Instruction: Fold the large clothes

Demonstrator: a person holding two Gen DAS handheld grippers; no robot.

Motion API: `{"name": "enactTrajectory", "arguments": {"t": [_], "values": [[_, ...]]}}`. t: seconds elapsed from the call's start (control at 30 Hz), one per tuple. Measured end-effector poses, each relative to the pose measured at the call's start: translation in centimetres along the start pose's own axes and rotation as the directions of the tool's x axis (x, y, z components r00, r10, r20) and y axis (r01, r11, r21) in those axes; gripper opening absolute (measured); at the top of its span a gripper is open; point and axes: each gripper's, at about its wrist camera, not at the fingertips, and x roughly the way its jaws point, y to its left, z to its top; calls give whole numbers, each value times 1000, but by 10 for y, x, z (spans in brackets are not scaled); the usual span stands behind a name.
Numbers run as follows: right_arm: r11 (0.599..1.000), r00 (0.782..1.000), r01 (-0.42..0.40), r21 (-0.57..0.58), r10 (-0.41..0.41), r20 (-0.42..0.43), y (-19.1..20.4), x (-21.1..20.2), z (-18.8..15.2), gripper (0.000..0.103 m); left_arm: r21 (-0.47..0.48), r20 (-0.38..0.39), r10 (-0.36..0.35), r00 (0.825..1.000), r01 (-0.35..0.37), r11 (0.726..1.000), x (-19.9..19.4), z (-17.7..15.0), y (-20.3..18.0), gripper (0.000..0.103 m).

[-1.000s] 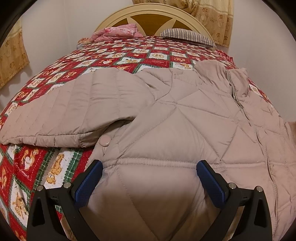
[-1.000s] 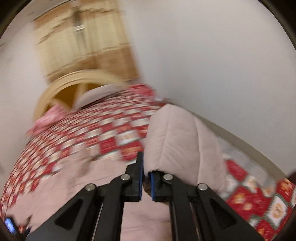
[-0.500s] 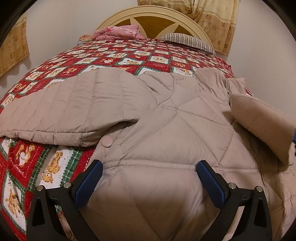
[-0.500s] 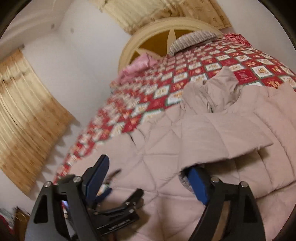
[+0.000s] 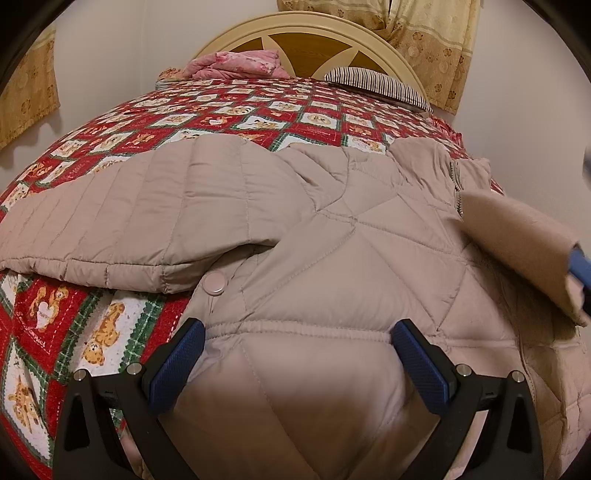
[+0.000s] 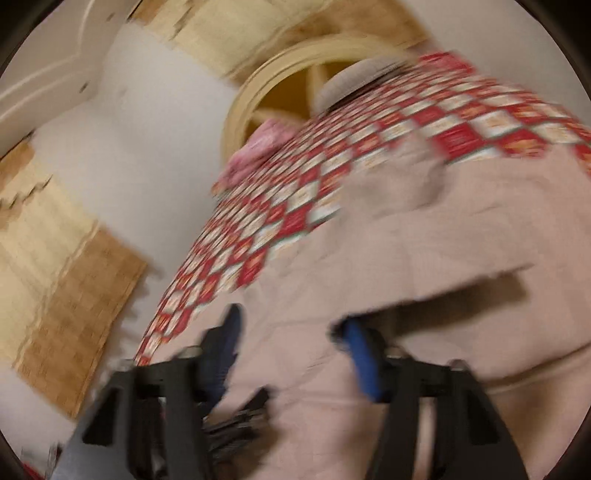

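A large beige quilted jacket [image 5: 332,251] lies spread on a bed, its left sleeve [image 5: 122,221] stretched out to the left. My left gripper [image 5: 295,354] is open and hovers over the jacket's lower body. The right sleeve [image 5: 517,243] is folded in over the jacket's right side, with a blue finger of the right gripper [image 5: 580,266] beside its cuff. In the blurred right wrist view my right gripper [image 6: 291,347] is open above the jacket [image 6: 424,266], just left of the folded sleeve's cuff [image 6: 480,295].
The bed has a red patchwork quilt [image 5: 236,114] and a cream headboard [image 5: 306,26]. A pink bundle [image 5: 236,64] and a striped pillow [image 5: 376,85] lie at the head. Curtains [image 5: 424,40] hang behind. A white wall is at the right.
The right gripper carried the right sleeve over the jacket, then opened and let it go. The left gripper has stayed open over the jacket's lower body.
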Motion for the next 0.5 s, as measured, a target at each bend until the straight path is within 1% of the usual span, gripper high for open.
{"name": "enactTrajectory", "arguments": {"t": [0.03,0.07,0.1,0.17,0.23,0.3,0.33,0.37,0.4,0.47,0.5], "values": [[1000,999,-30,-4,29,-39,10,12,-4,92,-2,1,-1,1000,1,1000,0,0,0,102],[998,995,-60,1,60,-75,19,24,-8,96,-3,1,-2,1000,2,1000,0,0,0,102],[996,991,-83,18,84,-101,23,33,-13,96,-5,1,-4,1000,4,1000,0,0,1,102],[991,983,-116,67,124,-133,19,41,-21,96,-5,1,-4,1000,4,1000,0,0,1,102],[975,973,-151,162,176,-151,0,38,-28,96,-4,0,-3,1000,3,1000,0,0,1,102],[943,959,-176,281,229,-165,-25,29,-38,96,-4,0,-3,1000,3,1000,0,0,1,102],[933,957,-170,319,233,-171,-35,25,-42,96,-5,1,-3,1000,3,1000,0,0,1,102],[929,960,-148,338,217,-175,-43,18,-47,96,-6,1,-4,1000,4,1000,-1,0,1,102],[938,968,-116,328,181,-174,-48,8,-50,96,-6,1,-4,1000,4,1000,-1,0,1,102],[962,984,-72,265,112,-140,-48,-14,-49,93,-5,1,-3,1000,3,1000,-1,0,1,102],[974,992,-56,220,80,-101,-45,-27,-47,91,-5,1,-4,1000,4,1000,-1,0,1,102]]}}
